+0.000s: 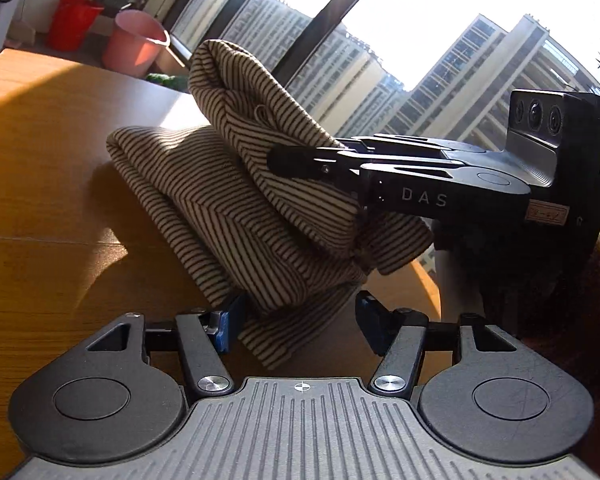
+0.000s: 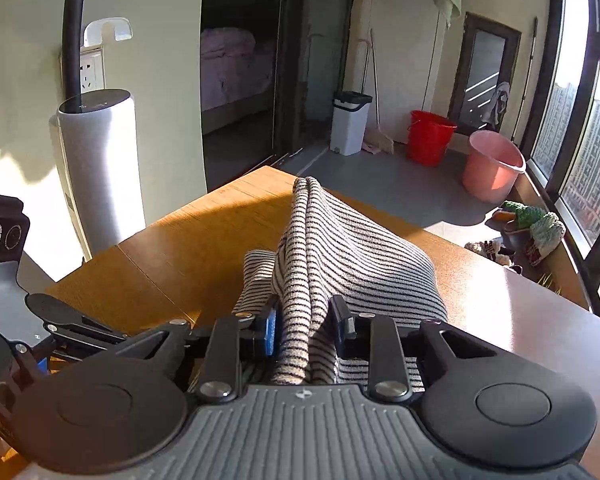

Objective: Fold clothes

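Observation:
A beige garment with thin dark stripes (image 1: 236,200) lies partly folded on the wooden table (image 1: 40,184). My right gripper (image 2: 306,330) is shut on a bunched fold of the garment (image 2: 332,248) and lifts it off the table. In the left wrist view the right gripper (image 1: 296,162) comes in from the right, clamped on that raised fold. My left gripper (image 1: 296,320) is open, its blue pads either side of the garment's near edge, not pinching it. The left gripper's body shows at the left edge of the right wrist view (image 2: 76,330).
A pink bucket (image 2: 494,164), a red bucket (image 2: 430,136) and a white bin (image 2: 350,122) stand on the floor beyond the table. A tall silver appliance (image 2: 100,172) stands left of the table. Large windows (image 1: 400,20) run along the far side.

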Tool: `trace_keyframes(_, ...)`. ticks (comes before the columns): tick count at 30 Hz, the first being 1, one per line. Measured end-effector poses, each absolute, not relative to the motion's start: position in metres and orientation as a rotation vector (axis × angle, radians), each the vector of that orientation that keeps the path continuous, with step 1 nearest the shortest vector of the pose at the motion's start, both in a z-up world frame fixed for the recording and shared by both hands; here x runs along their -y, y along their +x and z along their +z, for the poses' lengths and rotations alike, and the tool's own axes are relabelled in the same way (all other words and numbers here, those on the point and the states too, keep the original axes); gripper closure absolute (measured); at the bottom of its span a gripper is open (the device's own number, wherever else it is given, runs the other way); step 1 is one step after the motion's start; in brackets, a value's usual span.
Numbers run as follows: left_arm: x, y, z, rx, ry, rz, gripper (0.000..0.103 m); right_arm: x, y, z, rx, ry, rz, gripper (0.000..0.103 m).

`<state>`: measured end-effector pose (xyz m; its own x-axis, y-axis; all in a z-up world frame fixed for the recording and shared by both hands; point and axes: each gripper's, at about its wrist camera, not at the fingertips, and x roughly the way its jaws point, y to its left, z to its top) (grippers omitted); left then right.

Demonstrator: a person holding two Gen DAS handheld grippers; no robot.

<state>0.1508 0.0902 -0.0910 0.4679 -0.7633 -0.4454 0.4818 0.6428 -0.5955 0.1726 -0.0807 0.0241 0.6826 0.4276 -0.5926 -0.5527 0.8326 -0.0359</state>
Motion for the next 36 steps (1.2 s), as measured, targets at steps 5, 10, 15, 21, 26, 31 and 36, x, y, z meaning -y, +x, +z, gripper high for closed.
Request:
trace_keyframes(5,-0.081,0.157,-0.095,-0.763,-0.429,-0.806,0.038,0.090,0.177,0.050,-0.609,-0.093,0.620,0.083)
trace_keyframes(10,-0.078,0.159,-0.098,-0.762,-0.425,-0.804,0.036,0.065,0.178,0.007,-0.749,-0.105,0.717,0.093)
trace_keyframes(15,-0.079,0.161,-0.101,-0.768,-0.434,-0.805,0.036,0.070,0.189,0.000,-0.803,-0.043,0.766,0.091)
trace_keyframes(21,-0.085,0.154,-0.087,-0.781,-0.408,-0.797,0.033,0.084,0.199,-0.009,-0.824,0.067,0.842,0.088)
trace_keyframes(26,-0.112,0.148,-0.056,-0.775,-0.427,-0.720,0.017,0.129,0.189,0.030,-0.652,0.145,0.884,0.049)
trace_keyframes(31,-0.113,0.173,-0.019,-0.736,-0.522,-0.603,0.007,0.199,0.200,0.047,-0.566,0.231,0.747,0.045)
trace_keyframes(36,-0.085,0.207,-0.020,-0.832,-0.540,-0.454,0.005,0.232,0.204,0.002,-0.654,0.260,0.616,0.042)
